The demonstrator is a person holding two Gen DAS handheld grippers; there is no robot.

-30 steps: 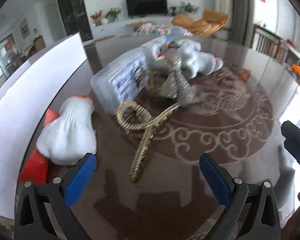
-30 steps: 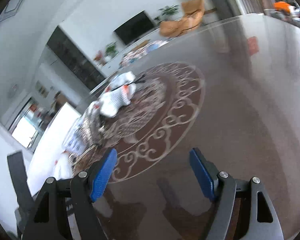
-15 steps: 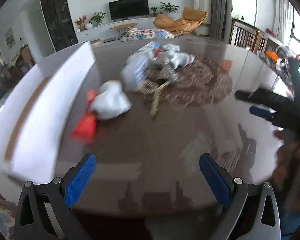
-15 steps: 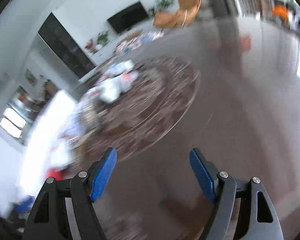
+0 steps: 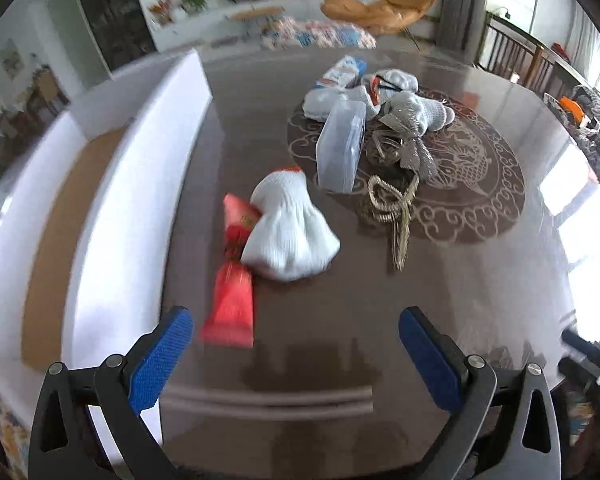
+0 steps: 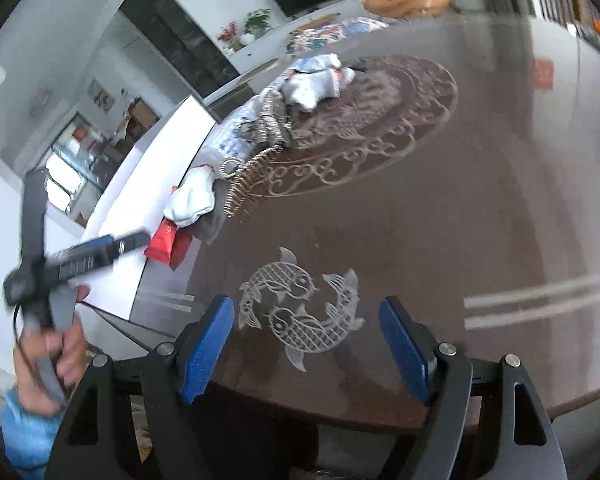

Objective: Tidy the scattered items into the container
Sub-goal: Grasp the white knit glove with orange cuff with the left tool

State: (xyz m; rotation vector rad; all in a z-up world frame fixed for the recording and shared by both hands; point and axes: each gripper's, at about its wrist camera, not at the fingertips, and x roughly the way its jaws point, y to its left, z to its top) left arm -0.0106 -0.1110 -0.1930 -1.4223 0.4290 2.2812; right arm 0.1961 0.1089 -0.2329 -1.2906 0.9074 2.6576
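A white box with a brown floor (image 5: 112,184) stands on the table's left side; it also shows in the right wrist view (image 6: 152,168). Scattered beside it lie a red packet (image 5: 232,300), a white glove (image 5: 288,232), a gold hair clip (image 5: 392,208), a clear plastic case (image 5: 342,144) and a heap of white gloves and packets (image 5: 380,96). My left gripper (image 5: 296,356) is open and empty, above the table's near edge, short of the red packet. My right gripper (image 6: 306,348) is open and empty over the near edge by a fish inlay (image 6: 300,300).
The dark round table (image 6: 500,208) has a scroll medallion (image 5: 472,168) at its middle. The left gripper and the hand holding it show at the left of the right wrist view (image 6: 52,272). A TV, an orange chair and railings stand beyond the table.
Both grippers have pulled back and up from the item pile to the table's near edge. The items lie where they were. Both stay open.
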